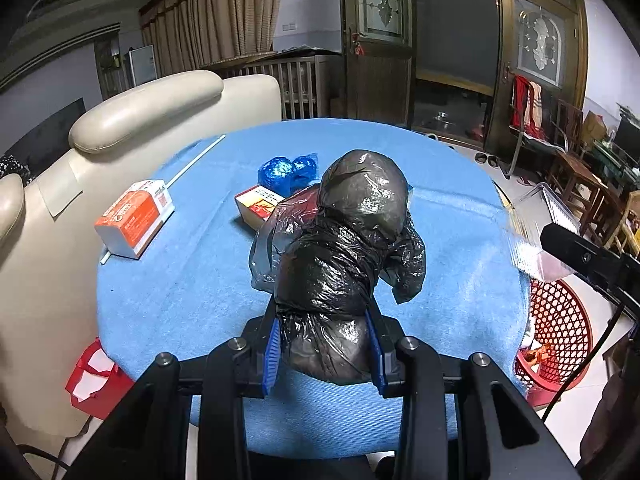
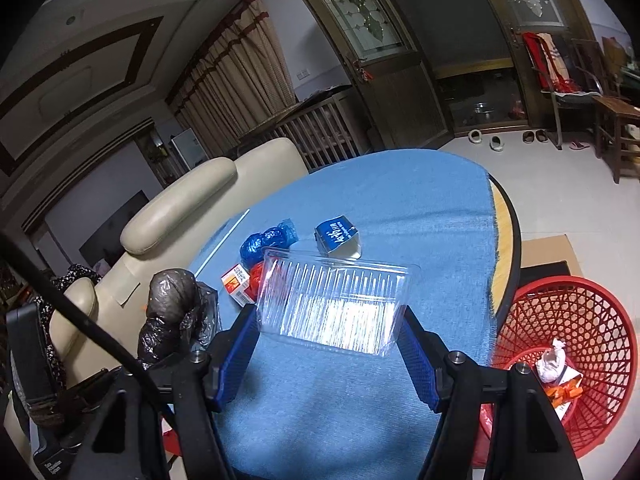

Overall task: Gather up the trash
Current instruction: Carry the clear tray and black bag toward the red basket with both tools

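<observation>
While both grippers are hovering above it, the round table [image 2: 505, 216] is carrying a blue cloth [image 1: 460, 208] that is covering nearly all of its top, leaving only a strip of pale wood showing along the right edge. A cream sofa [image 1: 168, 100] is pressing close against the table's left edge. Off the right edge, down on the floor, a red mesh basket [image 2: 600, 320] is standing, already holding crumpled white paper and an orange wrapper.

Above the near middle of the table, the left gripper [image 1: 323, 344] is clamping a black plastic bag [image 1: 352, 240], wadded into a lumpy roll; the blue pads are pressing into its lower end and the rounded top is sticking out beyond the fingers. Toward the near right part of the table, the right gripper [image 2: 326, 330] is holding a clear plastic tray [image 2: 336, 304] across its width, each blue finger pressing on one short side, with the tray lifted off the cloth.

Near the left edge, an orange and white carton [image 1: 134, 218] is lying on its side, and a thin white stick [image 1: 196, 158] is running from beside it toward the far left edge. Around the middle, a blue and white carton [image 2: 338, 236] is sitting alone, with a crumpled blue wrapper [image 2: 266, 242] to its left. Just nearer than that wrapper, a small red and white box [image 2: 238, 282] is lying beside a red crumpled piece [image 2: 258, 278], the two touching.
</observation>
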